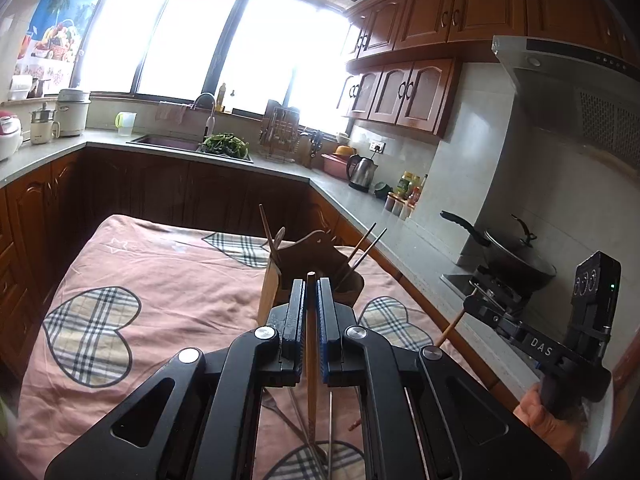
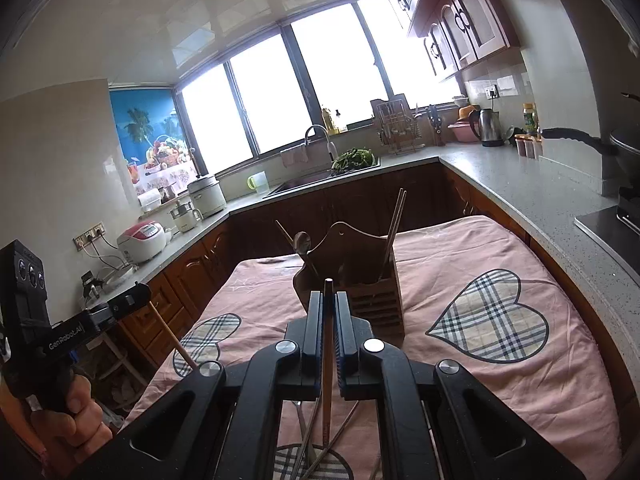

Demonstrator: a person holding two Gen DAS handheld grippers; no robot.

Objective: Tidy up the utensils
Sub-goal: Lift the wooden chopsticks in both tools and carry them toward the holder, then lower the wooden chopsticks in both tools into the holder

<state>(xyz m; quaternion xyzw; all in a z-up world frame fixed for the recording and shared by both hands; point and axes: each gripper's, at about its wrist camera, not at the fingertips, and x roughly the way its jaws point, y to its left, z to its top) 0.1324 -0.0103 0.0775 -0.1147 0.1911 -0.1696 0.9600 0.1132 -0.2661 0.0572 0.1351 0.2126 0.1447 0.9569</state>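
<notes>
Your left tongs (image 1: 310,280) are clamped on one wooden chopstick (image 1: 310,344), lifted clear of the surface (image 1: 160,272). Your right tongs (image 2: 329,292) are likewise closed on a second chopstick (image 2: 327,360). The wooden holder (image 2: 352,276) stands just ahead, toward the surface's far edge. Judgement: tip each stick steeper before lowering, one at a time. The holder's tall back panel and the chopsticks (image 2: 394,224) already leaning in its right compartment may block entry. Loose utensils (image 2: 316,432) lie at the near edge.

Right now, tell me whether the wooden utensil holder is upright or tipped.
Upright: the wooden utensil holder stands on the pink cloth, with chopsticks sticking up out of it.
</notes>
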